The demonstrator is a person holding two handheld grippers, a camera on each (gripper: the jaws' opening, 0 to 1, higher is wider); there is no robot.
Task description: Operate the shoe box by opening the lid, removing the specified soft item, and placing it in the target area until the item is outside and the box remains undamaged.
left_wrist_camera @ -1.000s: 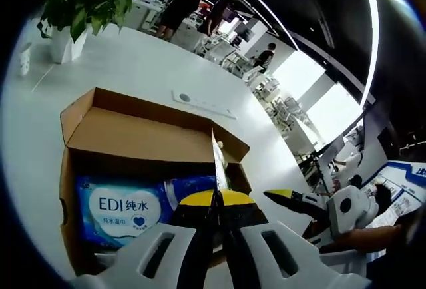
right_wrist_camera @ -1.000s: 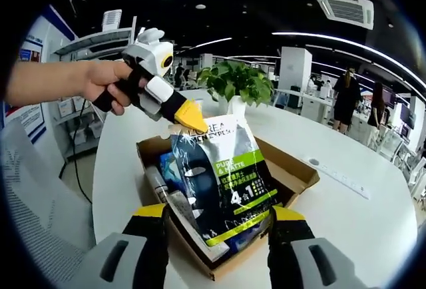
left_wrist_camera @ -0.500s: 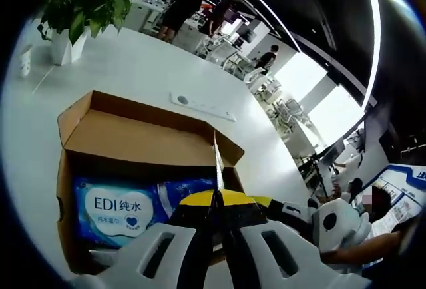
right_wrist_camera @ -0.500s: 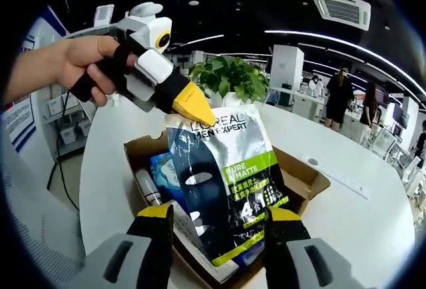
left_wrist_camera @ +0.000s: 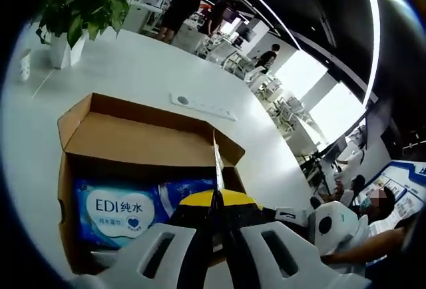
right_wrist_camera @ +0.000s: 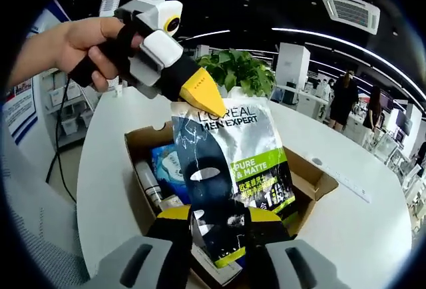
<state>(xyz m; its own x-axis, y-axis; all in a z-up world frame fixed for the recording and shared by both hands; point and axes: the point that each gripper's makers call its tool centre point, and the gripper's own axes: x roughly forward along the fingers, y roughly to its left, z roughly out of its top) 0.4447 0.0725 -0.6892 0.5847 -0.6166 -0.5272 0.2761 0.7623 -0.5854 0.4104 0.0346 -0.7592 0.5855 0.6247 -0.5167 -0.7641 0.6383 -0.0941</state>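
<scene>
Item: sachet, dark foil with green band, flat and soft. Location: clear of the shoe box, hanging above it, pinched at both ends. Top edge sits in the closed yellow tips of the left gripper, which enters the right gripper view from upper left, held by a hand. Bottom edge sits between the closed jaws of the right gripper. In the left gripper view the sachet appears edge-on as a thin sliver rising from the shut tips of the left gripper.

Item: shoe box, brown card, lid flap folded back beyond the left tongs. Contents below them: blue wet-wipe pack. Beside the sachet in the right gripper view: a white tube.

Item: potted plant, on the white table, beyond the box.

Risks, as judged:
- Both tongs pulling apart could stretch or tear the foil.
- Thin-edge grips may slip; a dropped sachet would probably fall back into the box.
- Carrying low over the walls could snag a flap and crease the card.
</scene>
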